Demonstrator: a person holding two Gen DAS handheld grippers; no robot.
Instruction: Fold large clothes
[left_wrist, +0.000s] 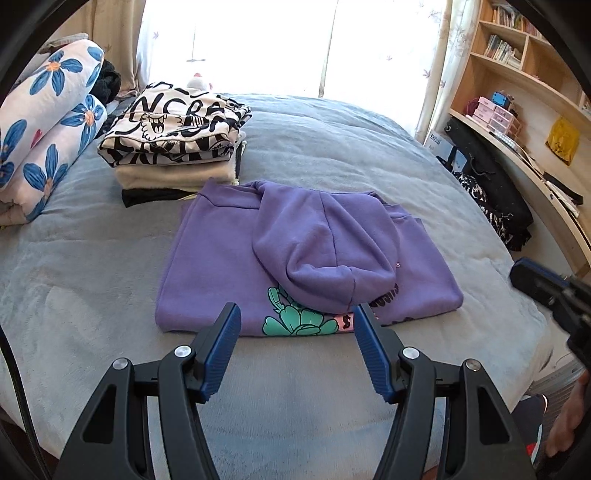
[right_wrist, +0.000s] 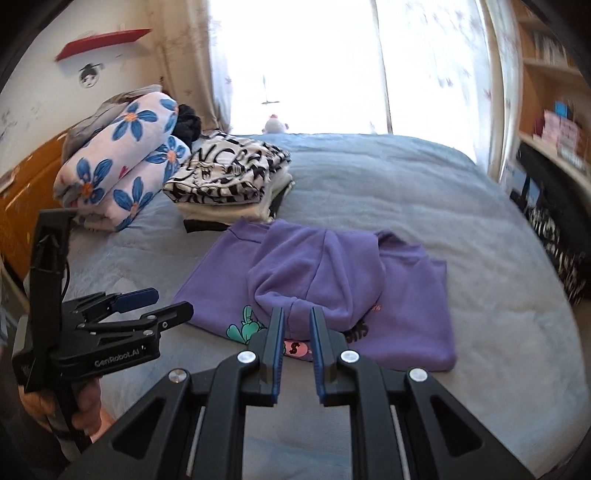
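A purple hoodie (left_wrist: 221, 258) lies folded into a rectangle on the grey bed (left_wrist: 332, 147), its hood laid flat on top and a green and pink print showing at the near edge. It also shows in the right wrist view (right_wrist: 406, 295). My left gripper (left_wrist: 295, 314) is open and empty, just short of the hoodie's near edge; it also shows in the right wrist view (right_wrist: 162, 302). My right gripper (right_wrist: 297, 317) has its jaws a narrow gap apart and holds nothing, above the hoodie's near edge. In the left wrist view it (left_wrist: 532, 280) sits at the right edge.
A stack of folded clothes (left_wrist: 177, 140) with a black-and-white printed top stands behind the hoodie. A rolled floral quilt (left_wrist: 48, 122) lies at the left. Wooden shelves (left_wrist: 524, 74) and dark bags (left_wrist: 491, 184) flank the bed's right side. A bright curtained window is behind.
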